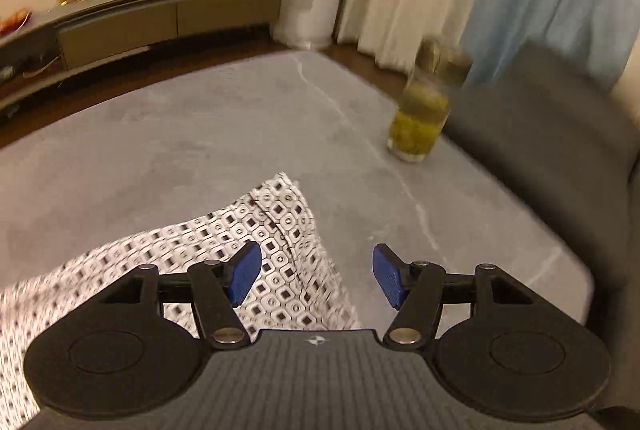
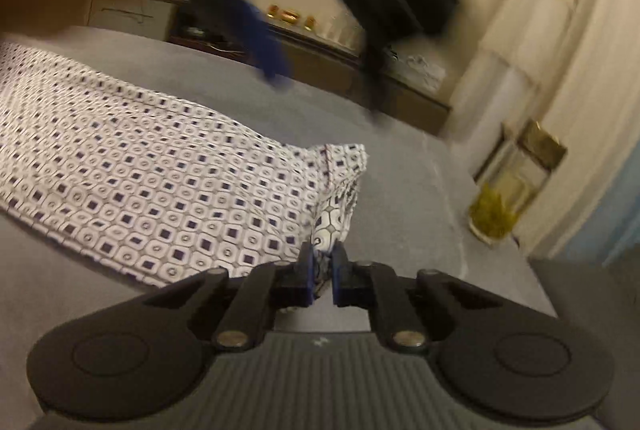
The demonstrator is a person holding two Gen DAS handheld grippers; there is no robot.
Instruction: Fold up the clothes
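White, navy-squared garment (image 2: 160, 182); grey, perhaps marbled table (image 1: 200, 134).

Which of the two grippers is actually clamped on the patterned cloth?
The right gripper, shut on a corner of the patterned cloth. The left gripper is open, holding nothing.

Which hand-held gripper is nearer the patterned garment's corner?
Right. The right hand-held gripper is shut on the patterned garment at its corner; the left hand-held gripper hangs open above that garment, touching nothing.

Each camera sits on a gripper, close above the grey bed (image 1: 200, 134), looking forward and down. Both see the patterned cloth (image 2: 140, 182) and the jar (image 1: 424, 110) near the bed's edge.
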